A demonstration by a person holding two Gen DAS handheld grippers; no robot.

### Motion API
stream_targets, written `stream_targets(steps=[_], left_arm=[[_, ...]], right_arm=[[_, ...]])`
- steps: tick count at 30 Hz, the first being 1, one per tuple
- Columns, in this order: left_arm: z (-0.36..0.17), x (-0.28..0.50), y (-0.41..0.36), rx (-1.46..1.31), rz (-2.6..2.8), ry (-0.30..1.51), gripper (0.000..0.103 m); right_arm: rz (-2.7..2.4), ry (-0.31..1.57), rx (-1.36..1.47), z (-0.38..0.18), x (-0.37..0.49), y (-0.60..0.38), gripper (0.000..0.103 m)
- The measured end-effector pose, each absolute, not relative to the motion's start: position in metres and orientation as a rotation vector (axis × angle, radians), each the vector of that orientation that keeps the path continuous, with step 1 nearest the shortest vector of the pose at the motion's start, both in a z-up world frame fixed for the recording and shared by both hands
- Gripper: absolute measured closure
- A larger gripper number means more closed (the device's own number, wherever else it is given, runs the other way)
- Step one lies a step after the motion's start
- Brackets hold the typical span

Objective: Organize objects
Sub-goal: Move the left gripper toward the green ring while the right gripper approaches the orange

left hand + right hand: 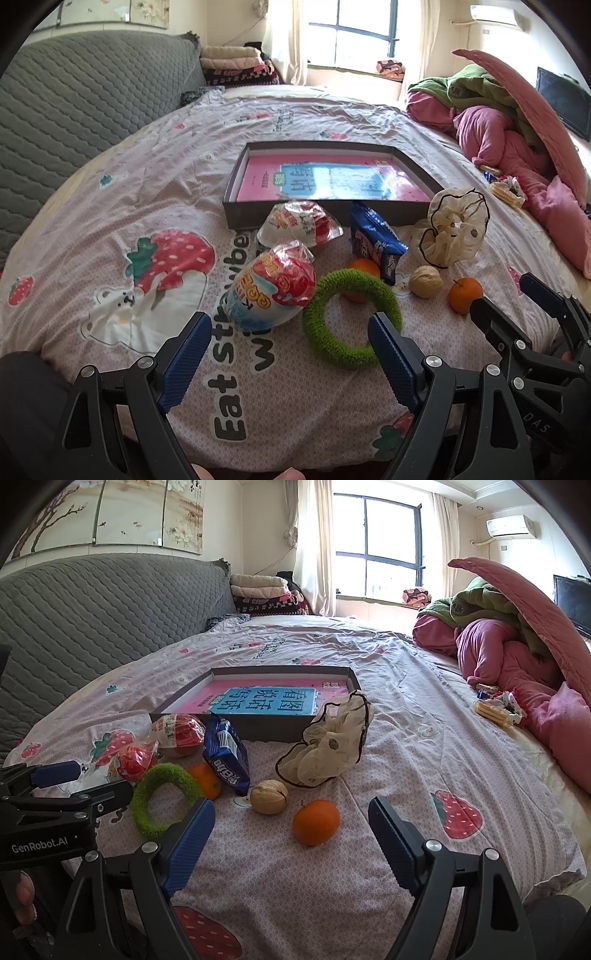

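A grey box (236, 216) (258, 731) with a pink book inside lies on the bed. In front of it lie two clear snack cups (273, 291) (299, 225), a blue snack packet (373, 240) (225, 753), a cream scrunchie (456, 227) (328, 753), a green ring (351, 317) (162, 797), a walnut (424, 281) (269, 796) and two oranges (465, 295) (316, 822) (364, 267) (208, 780). My left gripper (290, 334) hangs open just short of the near cup and ring. My right gripper (291, 819) stands open near the front orange, nothing held.
The strawberry-print sheet (406, 738) covers the bed. A pink and green heap of bedding (517, 657) fills the right side, with biscuit packets (496, 705) beside it. A grey quilted headboard (74, 103) rises at the left. Folded blankets (258, 594) sit by the window.
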State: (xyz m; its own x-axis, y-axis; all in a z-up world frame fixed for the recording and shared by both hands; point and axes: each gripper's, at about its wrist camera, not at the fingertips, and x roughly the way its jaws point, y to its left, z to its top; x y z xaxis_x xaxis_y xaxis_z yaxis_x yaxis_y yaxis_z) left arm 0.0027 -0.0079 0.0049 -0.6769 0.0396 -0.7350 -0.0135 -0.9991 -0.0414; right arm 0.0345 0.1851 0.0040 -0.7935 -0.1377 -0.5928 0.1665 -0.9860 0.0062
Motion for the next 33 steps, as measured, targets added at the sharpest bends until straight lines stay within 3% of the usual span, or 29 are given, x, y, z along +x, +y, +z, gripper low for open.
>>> stream_targets(steps=[22, 33], left_arm=[[-0.026, -0.005, -0.017, -1.416, 2.765, -0.142, 0.016], [-0.032, -0.015, -0.016, -1.419, 2.720, -0.286, 0.020]], right_arm=[[-2.818, 0.066, 1.015, -0.007, 0.033, 0.194, 0.018], [-2.837, 0.066, 1.016, -0.009, 0.028, 0.201, 0.018]])
